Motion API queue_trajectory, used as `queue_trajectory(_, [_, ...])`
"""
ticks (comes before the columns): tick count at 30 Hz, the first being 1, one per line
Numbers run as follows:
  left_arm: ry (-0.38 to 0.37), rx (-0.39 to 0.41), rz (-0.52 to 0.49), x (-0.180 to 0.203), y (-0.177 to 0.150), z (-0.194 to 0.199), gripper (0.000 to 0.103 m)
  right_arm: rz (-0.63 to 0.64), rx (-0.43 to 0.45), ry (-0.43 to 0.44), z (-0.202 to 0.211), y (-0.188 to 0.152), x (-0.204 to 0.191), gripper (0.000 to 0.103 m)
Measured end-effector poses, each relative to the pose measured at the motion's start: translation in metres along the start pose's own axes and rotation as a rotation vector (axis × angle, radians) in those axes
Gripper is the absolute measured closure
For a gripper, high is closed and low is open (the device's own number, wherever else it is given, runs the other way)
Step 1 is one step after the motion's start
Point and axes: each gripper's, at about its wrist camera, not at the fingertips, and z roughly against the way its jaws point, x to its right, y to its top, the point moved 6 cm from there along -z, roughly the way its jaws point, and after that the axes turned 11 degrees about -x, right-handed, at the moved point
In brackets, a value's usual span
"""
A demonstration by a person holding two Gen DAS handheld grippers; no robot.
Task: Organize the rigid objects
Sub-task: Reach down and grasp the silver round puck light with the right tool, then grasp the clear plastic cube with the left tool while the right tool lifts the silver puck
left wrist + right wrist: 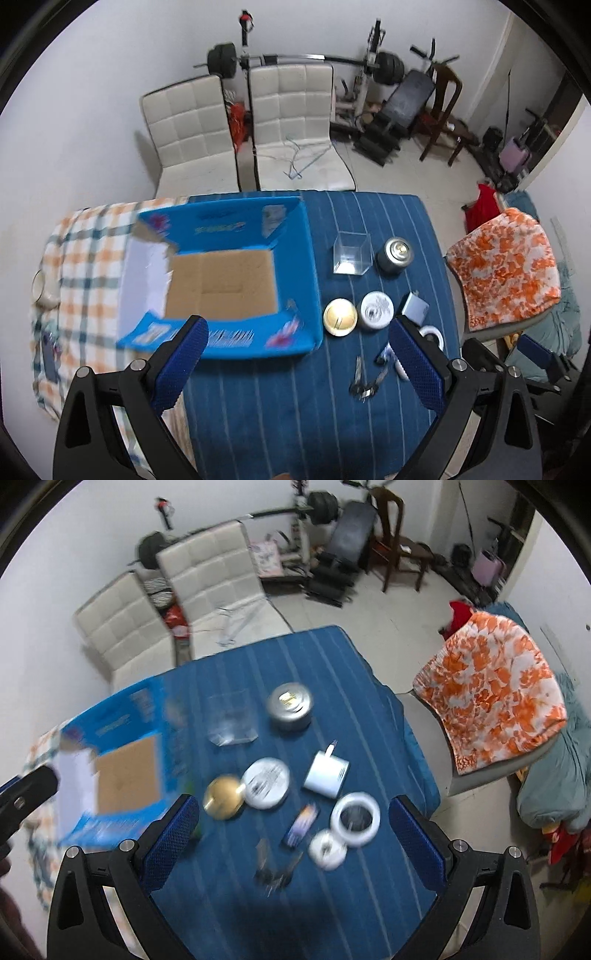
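Note:
An open blue cardboard box with a bare brown bottom sits on the table's left; it also shows in the right wrist view. To its right on the blue striped cloth lie a clear plastic cube, a grey tin, a gold-lidded tin, a white-lidded tin, a small white box, a white ring, a small white roll, a small blue packet and keys. My left gripper is open and empty above the table's near side. My right gripper is open and empty above the small items.
The table carries a blue striped cloth and a plaid cloth on the left. Two white chairs stand behind the table. A chair with an orange floral cover stands at the right. Gym equipment lines the back wall.

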Motion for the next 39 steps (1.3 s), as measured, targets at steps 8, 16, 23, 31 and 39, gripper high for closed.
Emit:
queue_trajectory(8, [-0.054,-0.235,0.032,0.039,0.099,-0.136,0.003,-0.077,-0.185,0.049,-0.150,0.112,0.004,0.005])
queue_trajectory(16, [-0.044,-0.324,0.061,0.049,0.139,-0.199,0.003,-0.074,-0.311,0.114,-0.227,0.139,-0.011,0.026])
queue_trajectory(23, [-0.070,-0.393,0.039,0.066,0.148,-0.227,0.003,-0.085,-0.335,0.064,-0.220,0.134,0.036,0.029])
queue_trajectory(31, [-0.043,-0.501,-0.004,0.086,0.135,-0.271,0.003,-0.066,-0.337,0.029,-0.215,0.121,0.059,0.029])
queue_trajectory(39, [0.022,-0.586,-0.038,0.091,0.118,-0.307,0.007,-0.066,-0.339,-0.009,-0.211,0.114,0.050,0.029])
